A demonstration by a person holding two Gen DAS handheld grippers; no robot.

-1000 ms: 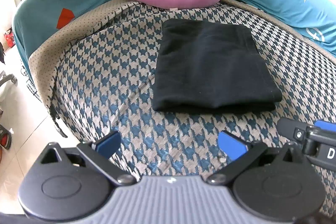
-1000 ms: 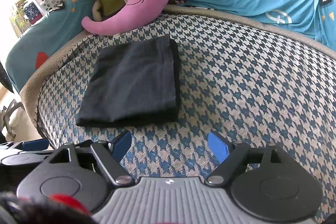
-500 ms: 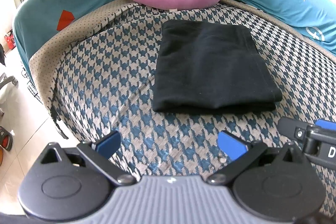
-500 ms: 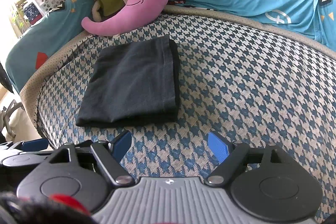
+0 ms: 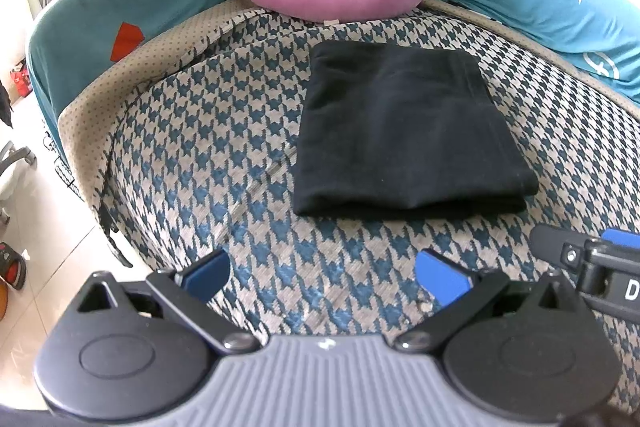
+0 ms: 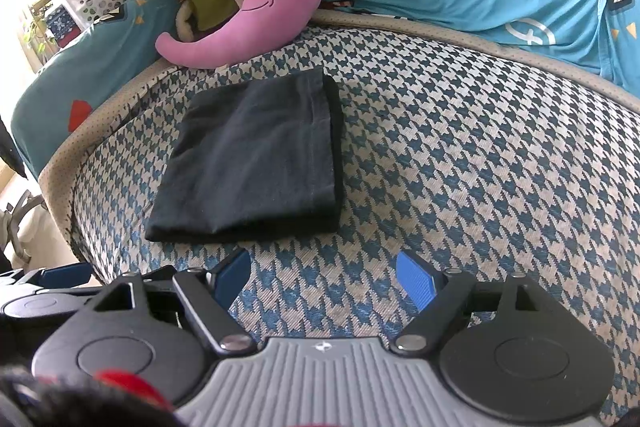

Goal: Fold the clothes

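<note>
While nothing has shifted since earlier, both tongs [image 5: 322, 275] [image 6: 323, 277] hang released, empty. Folded black garment [image 6: 252, 163] lies on the bed [image 6: 460, 147], long axis 12-to-6, fold at 6.

Matt black cloth garment [image 5: 404, 131] on coarse woven houndstooth cover [image 5: 224, 163]

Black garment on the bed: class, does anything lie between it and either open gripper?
Nothing visible does. Only bare checked bed cover separates the folded black garment from the left gripper and the right gripper.
</note>
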